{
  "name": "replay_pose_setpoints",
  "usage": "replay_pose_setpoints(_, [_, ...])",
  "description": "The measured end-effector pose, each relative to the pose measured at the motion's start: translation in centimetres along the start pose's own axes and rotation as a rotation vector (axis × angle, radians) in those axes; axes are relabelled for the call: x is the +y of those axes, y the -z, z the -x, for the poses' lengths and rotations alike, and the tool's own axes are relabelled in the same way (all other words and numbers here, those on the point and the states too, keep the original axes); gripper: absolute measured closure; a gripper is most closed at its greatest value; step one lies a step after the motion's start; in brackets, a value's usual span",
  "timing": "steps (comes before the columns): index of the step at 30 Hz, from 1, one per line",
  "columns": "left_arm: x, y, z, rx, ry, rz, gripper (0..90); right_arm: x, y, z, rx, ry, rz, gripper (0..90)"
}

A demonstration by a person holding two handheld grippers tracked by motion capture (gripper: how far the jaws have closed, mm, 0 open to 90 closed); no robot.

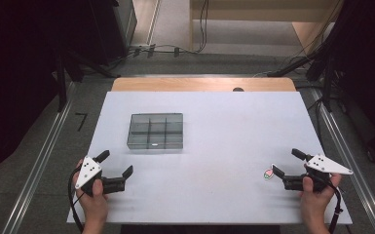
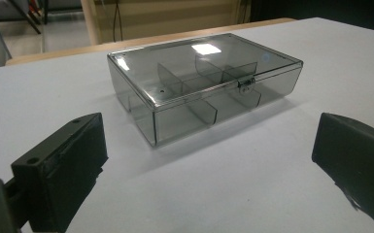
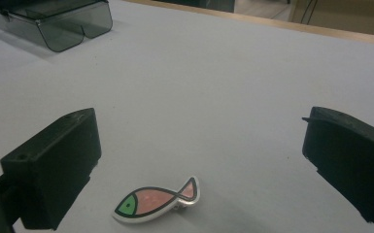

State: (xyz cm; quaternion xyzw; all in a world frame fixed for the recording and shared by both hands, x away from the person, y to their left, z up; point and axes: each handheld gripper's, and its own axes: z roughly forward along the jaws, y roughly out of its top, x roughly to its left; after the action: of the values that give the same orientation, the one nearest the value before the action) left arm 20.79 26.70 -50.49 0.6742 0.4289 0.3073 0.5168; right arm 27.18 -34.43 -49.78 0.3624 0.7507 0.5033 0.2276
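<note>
Both pairs of jaws stand wide apart with nothing held; the left gripper (image 1: 114, 164) rests low on the white table (image 1: 224, 141) at about eight o'clock in the high view, gripped by the person's left hand (image 1: 93, 195), its jaws pointing toward two o'clock; the right gripper (image 1: 288, 162) sits at about four o'clock, held by the right hand (image 1: 316, 192), its jaws pointing toward nine o'clock.

Between the right gripper's jaws, close to the near one in the high view, lies a small fish-shaped piece (image 1: 268, 173), flat on the table; in the right gripper view the fish-shaped piece (image 3: 158, 200) shows a pink body, a green head with a dark dot and a pale rim, lying at about six o'clock between the two black jaws and touching neither; its head points toward eight o'clock.

A smoky clear plastic box (image 1: 155, 130) with inner dividers sits on the table at about eleven o'clock from the table's middle, well apart from the fish; in the left gripper view the box (image 2: 199, 82) lies ahead of the open jaws at twelve o'clock, lid down, a small latch on its front edge; beyond the white top a wooden table edge (image 1: 202, 84) shows at twelve o'clock.
</note>
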Motion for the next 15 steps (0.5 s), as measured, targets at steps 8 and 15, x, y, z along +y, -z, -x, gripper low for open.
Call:
replay_pose_setpoints(8, [0.07, -0.11, 0.00, 0.002, -0.002, -0.003, 0.0, -0.04, 0.08, -0.15, 0.000, 0.004, -0.003, 0.0])
replay_pose_setpoints(15, [0.33, -0.22, 0.05, 0.016, -0.016, -0.018, 0.0, 0.00, 0.08, -0.25, 0.000, 0.011, -0.005, 0.0])
